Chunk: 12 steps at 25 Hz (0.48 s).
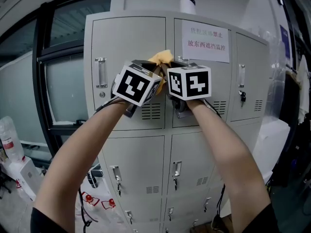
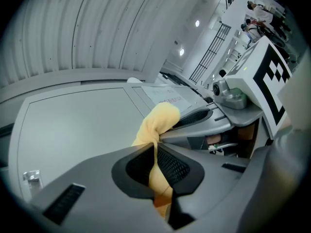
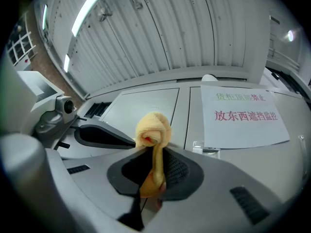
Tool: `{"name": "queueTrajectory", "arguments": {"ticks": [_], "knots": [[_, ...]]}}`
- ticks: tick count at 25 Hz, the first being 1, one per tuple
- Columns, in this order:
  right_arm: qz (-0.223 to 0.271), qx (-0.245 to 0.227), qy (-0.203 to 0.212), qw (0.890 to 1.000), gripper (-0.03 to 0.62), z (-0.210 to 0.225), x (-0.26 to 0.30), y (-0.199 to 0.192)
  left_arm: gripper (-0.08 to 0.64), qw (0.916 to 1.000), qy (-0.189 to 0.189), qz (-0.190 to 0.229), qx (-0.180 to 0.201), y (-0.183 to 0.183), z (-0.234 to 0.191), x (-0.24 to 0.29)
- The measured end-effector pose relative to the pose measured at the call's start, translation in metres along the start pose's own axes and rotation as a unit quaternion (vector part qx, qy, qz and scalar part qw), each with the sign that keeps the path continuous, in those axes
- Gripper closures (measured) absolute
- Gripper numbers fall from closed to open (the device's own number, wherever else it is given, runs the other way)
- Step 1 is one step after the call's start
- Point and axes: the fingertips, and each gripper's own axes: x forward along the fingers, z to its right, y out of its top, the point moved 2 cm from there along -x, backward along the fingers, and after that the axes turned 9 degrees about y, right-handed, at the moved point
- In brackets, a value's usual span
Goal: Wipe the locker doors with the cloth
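A yellow cloth point(image 1: 163, 58) is bunched between both grippers, up against the top row of grey locker doors point(image 1: 130, 38). My left gripper point(image 2: 156, 149) is shut on the yellow cloth point(image 2: 158, 125), which sticks out past its jaws. My right gripper point(image 3: 154, 152) is shut on the same cloth point(image 3: 153, 130), rolled into a knot at its tips. In the head view the two marker cubes point(image 1: 137, 83) sit side by side in front of the seam between the left and middle doors. The right gripper point(image 1: 181, 62) hides most of the cloth there.
A white paper notice with red print point(image 1: 205, 41) is taped to the middle top door. Door handles point(image 1: 100, 72) and key locks point(image 1: 242, 95) stick out from the doors. Lower locker rows point(image 1: 141, 174) continue below. A window point(image 1: 63, 76) stands left, plastic bags point(image 1: 97, 200) on the floor.
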Motion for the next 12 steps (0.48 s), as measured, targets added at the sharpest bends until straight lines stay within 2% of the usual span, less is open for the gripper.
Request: {"name": "queueTrajectory", "arguments": {"ticks": [12], "knots": [[0.001, 0.004, 0.002, 1.000, 0.522, 0.0101, -0.0057, -0.0010, 0.525, 1.0000, -0.004, 0.005, -0.002, 0.0052, 0.0087, 0.0049]]}}
